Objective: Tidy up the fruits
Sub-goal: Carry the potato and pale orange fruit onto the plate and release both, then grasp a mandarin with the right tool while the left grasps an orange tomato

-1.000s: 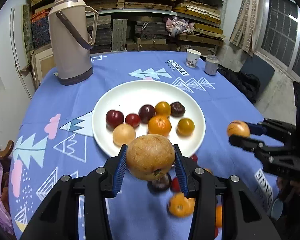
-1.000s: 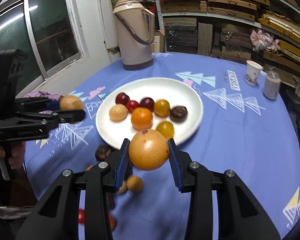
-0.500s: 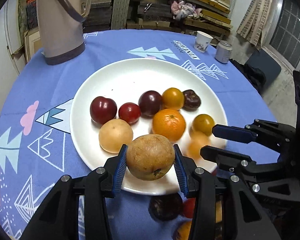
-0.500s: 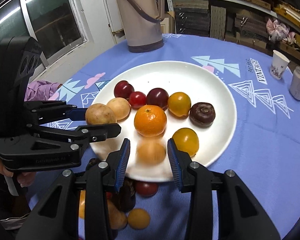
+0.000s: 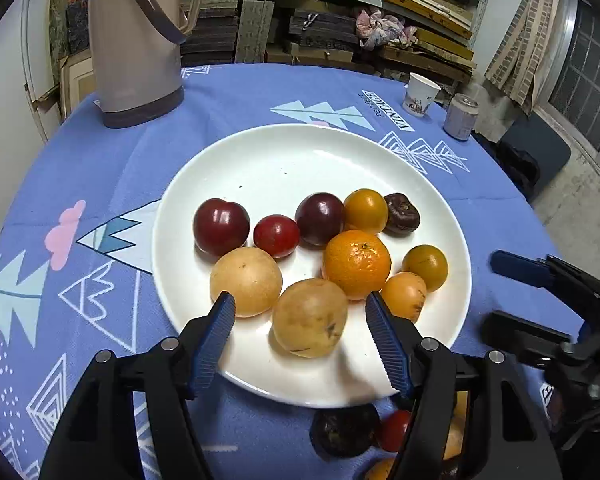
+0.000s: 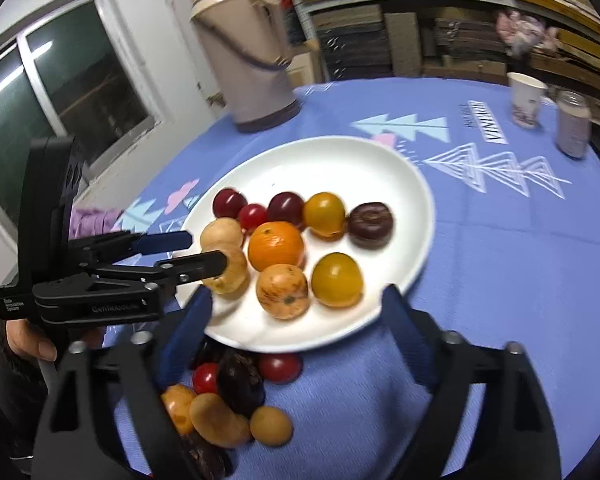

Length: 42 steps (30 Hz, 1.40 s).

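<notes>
Both hand-held grippers' jaws are opening, angled downward.

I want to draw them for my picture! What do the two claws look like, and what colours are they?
Both are black plastic tools. The left claw and the right claw each have two long fingers, with ribbed blue pads on the inner sides. Round silver bolts sit at the joints. Small white lettering is printed on the left one's side.
</notes>
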Tool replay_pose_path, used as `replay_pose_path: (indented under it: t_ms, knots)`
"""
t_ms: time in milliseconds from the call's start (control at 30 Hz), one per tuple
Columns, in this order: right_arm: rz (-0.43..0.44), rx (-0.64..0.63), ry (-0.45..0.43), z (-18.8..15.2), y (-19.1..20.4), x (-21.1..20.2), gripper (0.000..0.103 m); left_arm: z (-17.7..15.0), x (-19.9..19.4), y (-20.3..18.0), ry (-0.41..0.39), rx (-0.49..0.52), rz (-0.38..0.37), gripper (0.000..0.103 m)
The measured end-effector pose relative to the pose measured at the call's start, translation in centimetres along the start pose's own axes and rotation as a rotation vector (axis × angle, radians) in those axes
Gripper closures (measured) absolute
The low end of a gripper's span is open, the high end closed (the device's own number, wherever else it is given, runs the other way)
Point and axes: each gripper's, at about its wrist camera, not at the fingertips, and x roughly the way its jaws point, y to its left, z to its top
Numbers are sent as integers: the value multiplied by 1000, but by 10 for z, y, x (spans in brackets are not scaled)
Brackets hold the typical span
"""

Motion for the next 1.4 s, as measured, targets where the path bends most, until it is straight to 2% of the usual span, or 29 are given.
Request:
replay_pose_path:
  t_ms: [100, 200, 367, 500, 600, 767, 967, 1133, 1233, 1300, 1400]
  knots:
    - [-7, 36, -21, -7, -7, -17, 12, -3, -14, 0, -23, -1, 0, 34]
    - [6, 39, 5, -18, -7, -27, 10, -9, -29, 1, -42, -5, 3, 31]
    - [0, -28, 92, -49, 10, -37, 10, -26, -46, 0, -43, -4, 19, 31]
    - [48, -72, 107, -77, 25, -52, 10, -46, -58, 6, -45, -34, 38, 30]
    - [33, -113, 129, -97, 35, -57, 10, -57, -64, 13, -36, -78, 34, 30]
    - [83, -141, 139, -117, 47, -63, 10, -75, -75, 10, -25, -72, 35, 30]
    - [78, -222, 147, -135, 66, -61, 11, -94, -81, 6, -10, -67, 47, 22]
    - [85, -215, 145, -137, 69, -54, 22, -103, -78, 1, 15, -52, 48, 22]
    - [90, -197, 161, -138, 67, -48, 36, -107, -75, 1, 28, -54, 47, 22]
    - [102, -171, 155, -137, 64, -48, 39, -108, -74, 1, 31, -53, 53, 22]
    - [63, -167, 138, -135, 60, -47, 40, -108, -74, 1, 29, -54, 55, 22]
